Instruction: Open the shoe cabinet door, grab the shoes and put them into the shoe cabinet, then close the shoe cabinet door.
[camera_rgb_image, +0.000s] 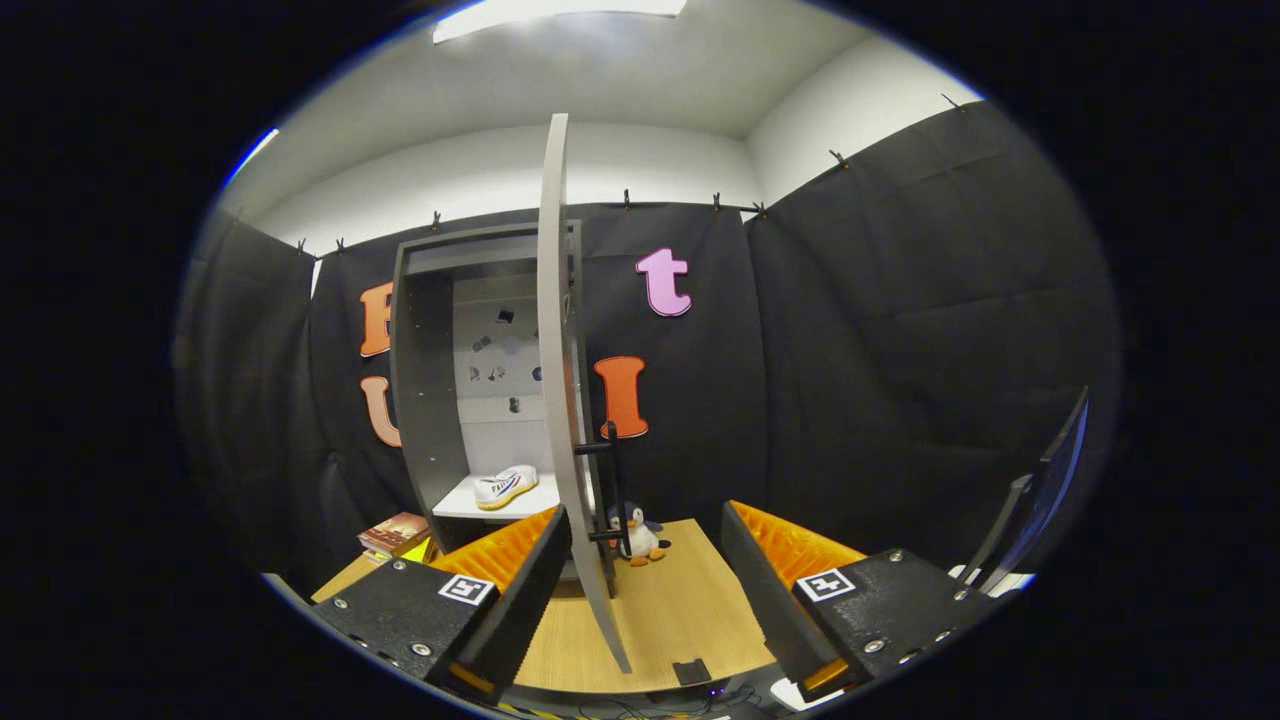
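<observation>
The cabinet (430, 400) stands on the table (670, 610) against the far wall, and its door (560, 400) hangs wide open, swung out toward us so that we see it nearly edge-on, with its lower end reaching between the two fingers. The gripper (640, 580) is released, its fingers spread well apart and grasping nothing; the left finger (510, 590) sits just left of the door's edge, perhaps brushing it, though I cannot tell whether they touch. One shoe (505, 486) already lies on the cabinet's shelf (470, 508), left of the door. So I judge the loading step done, at least for this shoe, and the closing of the door to be the step in hand. That calls for getting a finger behind the door or onto the black handle (612, 490) on its right face and swinging it leftward until it meets the frame. The door hides part of the cabinet's inside, so a second shoe may sit there unseen; none lies on the table that I can make out. A toy penguin (637, 534) stands just beyond the door's foot, half covered by the handle. Some books (395, 533) lie at the cabinet's left, small and hard to read. A monitor (1040, 500) at the near right is cut off.
</observation>
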